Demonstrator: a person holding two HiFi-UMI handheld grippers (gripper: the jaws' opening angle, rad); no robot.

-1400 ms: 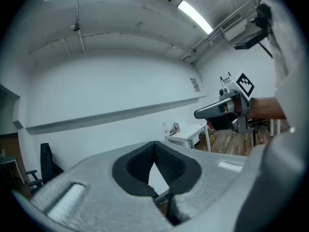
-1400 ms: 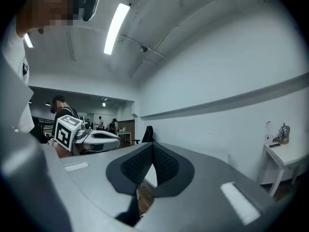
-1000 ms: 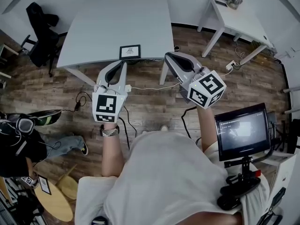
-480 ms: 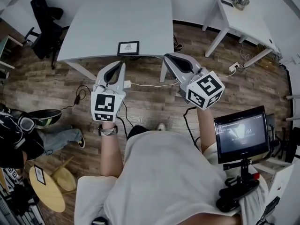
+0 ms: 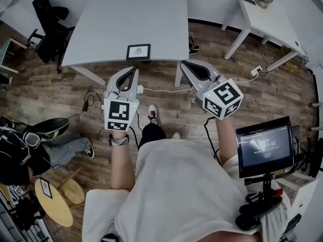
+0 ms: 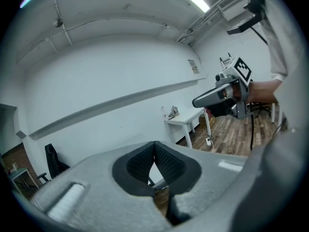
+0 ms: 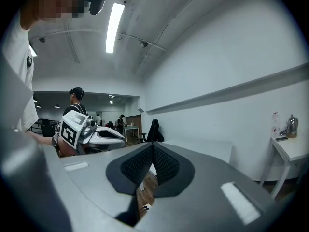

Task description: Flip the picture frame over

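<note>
At twelve o'clock in the head view, the big pale table (image 5: 126,19) fills the top of the room. The person stands short of its near edge, which is likely why both tools hang over bare wooden floor (image 5: 166,110) rather than over the tabletop. Off at two o'clock a small white side table (image 5: 270,19) carries clutter too small to name, and at four o'clock a monitor (image 5: 264,146) on a stand sits by the person's right elbow; neither seems to bear on the job. The left gripper (image 5: 132,70) points toward twelve o'clock and the right gripper (image 5: 186,64) toward eleven, so both aim roughly at the table edge. Each gripper's own view shows its black ribbed pads pressed together at the tips with nothing between them, so the tongs are closed and empty, a sensible way to carry them on an approach. The picture frame (image 5: 138,51) appears to lie flat with its picture side showing, at the table's near edge, about twelve o'clock from the left gripper and well apart from both. It was probably set there for easy reach. I judge that the flip has not begun, and the jaws must part before either can take the frame's rim.
</note>
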